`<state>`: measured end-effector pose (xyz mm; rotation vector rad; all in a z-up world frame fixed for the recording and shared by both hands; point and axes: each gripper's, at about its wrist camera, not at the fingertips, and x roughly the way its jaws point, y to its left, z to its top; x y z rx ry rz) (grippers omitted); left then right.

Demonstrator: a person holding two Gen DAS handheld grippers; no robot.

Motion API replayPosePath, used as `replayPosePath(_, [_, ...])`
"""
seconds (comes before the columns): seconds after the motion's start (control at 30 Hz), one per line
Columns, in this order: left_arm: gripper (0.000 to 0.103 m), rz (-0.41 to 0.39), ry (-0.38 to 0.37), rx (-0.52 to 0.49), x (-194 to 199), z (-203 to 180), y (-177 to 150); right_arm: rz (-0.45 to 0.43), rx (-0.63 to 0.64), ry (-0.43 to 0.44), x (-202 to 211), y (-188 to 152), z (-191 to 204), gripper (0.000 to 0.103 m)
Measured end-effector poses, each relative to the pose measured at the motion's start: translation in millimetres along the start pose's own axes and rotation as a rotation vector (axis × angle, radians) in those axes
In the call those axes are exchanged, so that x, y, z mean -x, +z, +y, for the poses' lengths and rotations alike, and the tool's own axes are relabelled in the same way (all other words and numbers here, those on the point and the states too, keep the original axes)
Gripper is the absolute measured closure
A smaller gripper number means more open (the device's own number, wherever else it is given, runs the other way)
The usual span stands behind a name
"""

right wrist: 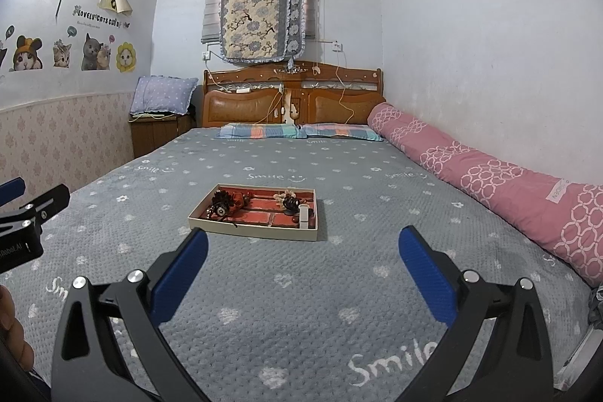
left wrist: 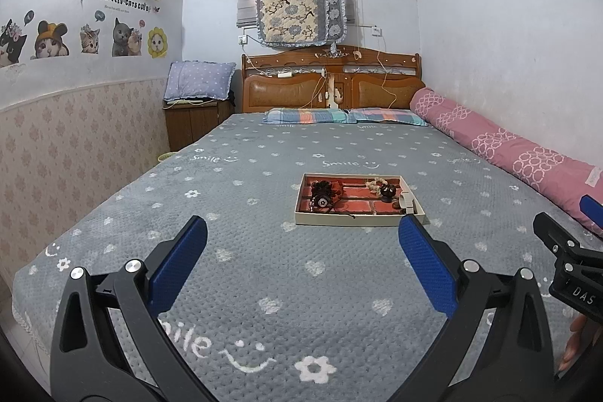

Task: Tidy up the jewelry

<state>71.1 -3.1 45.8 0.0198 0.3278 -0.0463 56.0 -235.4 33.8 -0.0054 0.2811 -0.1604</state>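
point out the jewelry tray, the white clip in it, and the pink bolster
jewelry tray [right wrist: 248, 230], right wrist view, on its near cream wall.
white clip [right wrist: 303, 213], right wrist view, mid-body, at the tray's right end.
pink bolster [left wrist: 501, 149], left wrist view, on its upper side.

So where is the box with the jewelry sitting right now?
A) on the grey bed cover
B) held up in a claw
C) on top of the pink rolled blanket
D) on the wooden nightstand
A. The jewelry box lies flat on the grey bed cover with the "Smile" words, out in front of both open claws, and neither the left claw nor the right claw touches it.
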Motion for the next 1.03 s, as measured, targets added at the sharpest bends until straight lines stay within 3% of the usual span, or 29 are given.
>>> replayPosePath(1.03, [0.005,-0.007,0.018,-0.016,1.9,2.4,1.6,0.002,0.000,-0.001,-3.3,-1.9,1.6,0.004])
